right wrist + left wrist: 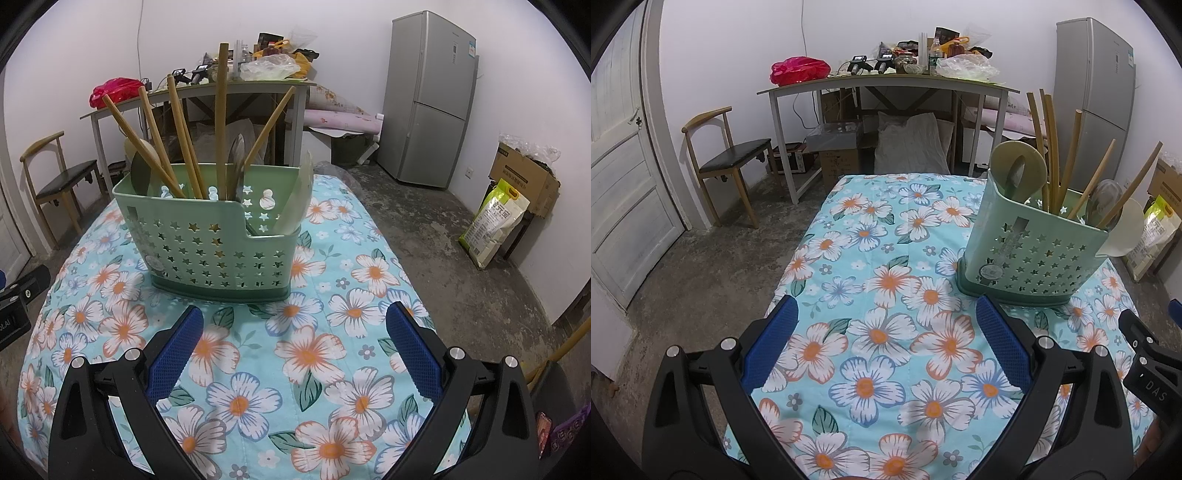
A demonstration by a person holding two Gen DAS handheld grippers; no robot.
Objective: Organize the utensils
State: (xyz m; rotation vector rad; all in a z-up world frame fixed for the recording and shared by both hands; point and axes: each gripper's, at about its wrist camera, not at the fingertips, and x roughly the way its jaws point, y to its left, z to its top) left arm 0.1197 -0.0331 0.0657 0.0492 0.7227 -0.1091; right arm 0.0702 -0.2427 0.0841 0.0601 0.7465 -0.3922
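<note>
Both grippers' fingers (1004, 343) (412, 349) apart; star-punched green caddy (207, 240) holds chopsticks (221, 122), spoons (236, 166)

Matt plastic caddy (210, 243), wooden chopsticks (221, 118)

This is a plain room in somebody's home, used for living and storage alike. A tall grey fridge (428, 99) stands against the white wall, with a sack of rice (493, 223) and a cardboard box (524, 177) on the bare concrete floor (424, 236) nearby. A cluttered desk (886, 83) carries bottles, bags and chargers, a wooden chair (727, 162) waits by a white panelled door (624, 177), and a flowered cloth (879, 295) covers the surface with a green utensil caddy (218, 240) on it.
</note>
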